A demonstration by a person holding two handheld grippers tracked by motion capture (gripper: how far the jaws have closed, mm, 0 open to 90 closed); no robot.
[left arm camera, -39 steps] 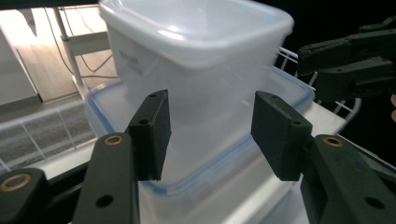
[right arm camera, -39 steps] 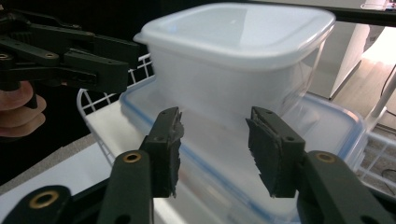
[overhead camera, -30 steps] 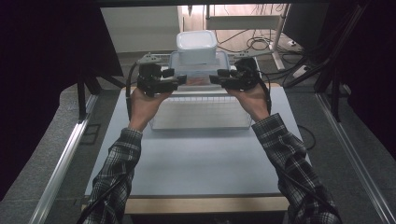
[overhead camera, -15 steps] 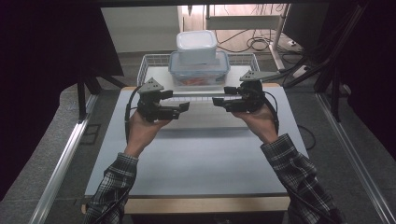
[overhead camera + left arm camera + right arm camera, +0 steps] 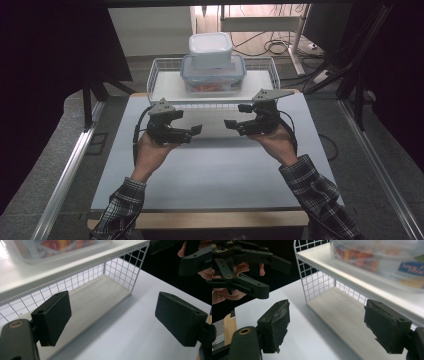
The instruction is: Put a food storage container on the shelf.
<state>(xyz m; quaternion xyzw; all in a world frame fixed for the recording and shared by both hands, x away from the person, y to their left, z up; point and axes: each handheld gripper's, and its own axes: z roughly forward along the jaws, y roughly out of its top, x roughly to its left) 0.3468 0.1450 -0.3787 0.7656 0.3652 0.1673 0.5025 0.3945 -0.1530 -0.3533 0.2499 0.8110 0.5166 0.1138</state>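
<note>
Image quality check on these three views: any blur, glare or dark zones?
High view: both sides go near black, and the room beyond the wire rack is overexposed. Left gripper view: the clear container on the rack's top shelf is soft and washed out; the jaws are sharp. Right gripper view: the same container is blurred, and the shelf edge glares white.

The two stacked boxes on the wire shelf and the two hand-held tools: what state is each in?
Small white box: lid on, stacked on the larger box.
Large clear box: lid on, food inside, resting on the wire shelf.
Left tool: jaws just opened, nothing between them.
Right tool: jaws just opened, nothing between them.
</note>
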